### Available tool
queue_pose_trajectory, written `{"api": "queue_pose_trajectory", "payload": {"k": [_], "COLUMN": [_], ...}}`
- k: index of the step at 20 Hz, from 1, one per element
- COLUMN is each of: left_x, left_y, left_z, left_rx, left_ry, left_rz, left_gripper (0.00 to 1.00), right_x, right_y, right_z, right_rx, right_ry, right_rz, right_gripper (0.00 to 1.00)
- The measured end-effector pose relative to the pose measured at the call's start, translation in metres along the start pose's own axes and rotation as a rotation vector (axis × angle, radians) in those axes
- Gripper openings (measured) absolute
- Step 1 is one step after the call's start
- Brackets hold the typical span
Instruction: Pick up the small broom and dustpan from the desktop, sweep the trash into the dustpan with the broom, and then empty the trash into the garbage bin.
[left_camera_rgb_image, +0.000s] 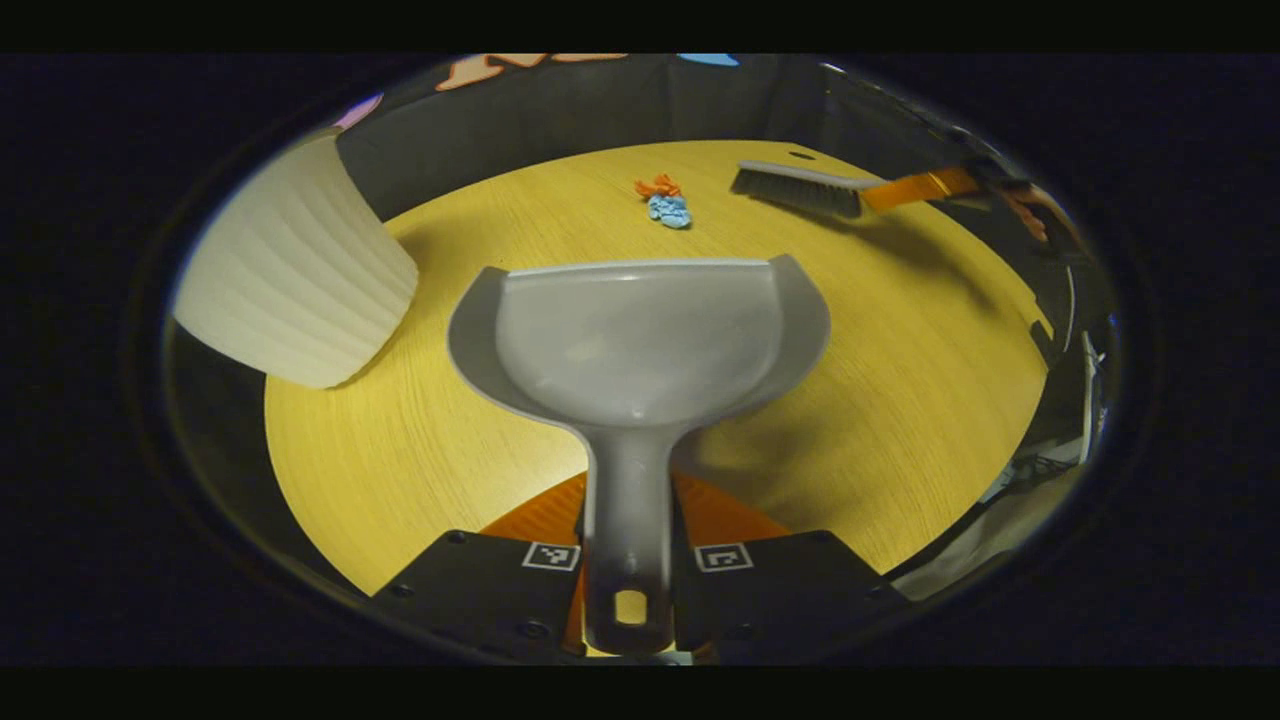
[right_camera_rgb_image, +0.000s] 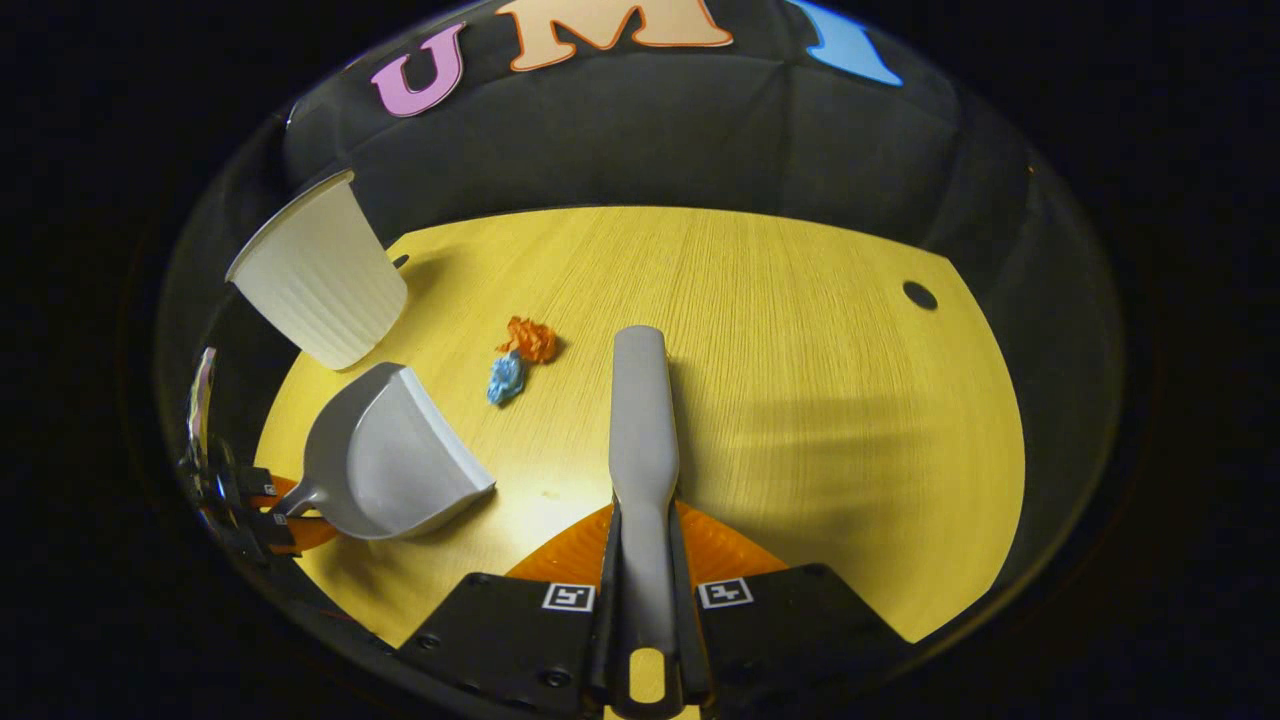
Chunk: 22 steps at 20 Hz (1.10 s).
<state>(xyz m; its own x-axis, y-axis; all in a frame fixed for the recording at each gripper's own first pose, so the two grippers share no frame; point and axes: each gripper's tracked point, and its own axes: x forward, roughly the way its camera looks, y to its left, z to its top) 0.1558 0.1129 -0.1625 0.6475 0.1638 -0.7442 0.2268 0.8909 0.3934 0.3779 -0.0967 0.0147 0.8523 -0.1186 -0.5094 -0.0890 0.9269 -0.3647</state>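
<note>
the left gripper (left_camera_rgb_image: 630, 560) is clamped on the dustpan (left_camera_rgb_image: 640, 335) handle, both fingers pressing its sides, the pan held out ahead with its open lip pointing to 12 o'clock in the left gripper view. the right gripper (right_camera_rgb_image: 645, 600) is likewise closed tight on the broom (right_camera_rgb_image: 643, 420) handle; in the right gripper view the broom's back runs straight up toward 12 o'clock, so its long axis lies along the fingers.

the trash (left_camera_rgb_image: 664, 200), one orange scrap and one blue, touching, sits on the desk (left_camera_rgb_image: 900, 400) just past the pan's lip at about 12 o'clock in the left gripper view. there the broom head shows at 1 o'clock, bristles down, to the right of the scraps and near them. from the right gripper view the trash (right_camera_rgb_image: 520, 358) lies at 11 o'clock of the broom tip, and the dustpan (right_camera_rgb_image: 395, 465) is beyond it at 9 o'clock, mouth turned toward the scraps.

so the trash lies between brush and pan, nearer the pan's lip side. both tools look picked up; sweeping seems the step in hand. the likely stroke is sideways, broom pushing toward the pan. the bin (right_camera_rgb_image: 318, 280), white and ribbed, stands at 10 o'clock, near the pan.
</note>
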Motion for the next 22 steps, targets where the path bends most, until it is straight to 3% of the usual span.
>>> {"api": "queue_pose_trajectory", "payload": {"k": [6,12,17,22], "left_x": [-0.006,-0.003,-0.003,-0.002], "left_y": [0.0,0.0,0.0,0.001], "left_z": [0.013,0.014,0.017,0.019], "left_rx": [0.017,0.026,0.018,0.009], "left_ry": [0.038,0.08,0.086,0.076], "left_rz": [0.023,0.052,0.067,0.077], "left_gripper": [0.27,0.27,0.27,0.27], "right_x": [0.066,0.068,0.058,0.053], "right_y": [0.019,0.073,0.079,0.081], "right_z": [0.066,0.039,0.037,0.041], "right_rx": [-0.269,-0.544,-0.665,-0.709], "right_ry": [-0.027,-0.023,0.005,0.003], "right_rz": [0.109,0.274,0.382,0.425], "right_gripper": [0.22,0.22,0.22,0.22]}}
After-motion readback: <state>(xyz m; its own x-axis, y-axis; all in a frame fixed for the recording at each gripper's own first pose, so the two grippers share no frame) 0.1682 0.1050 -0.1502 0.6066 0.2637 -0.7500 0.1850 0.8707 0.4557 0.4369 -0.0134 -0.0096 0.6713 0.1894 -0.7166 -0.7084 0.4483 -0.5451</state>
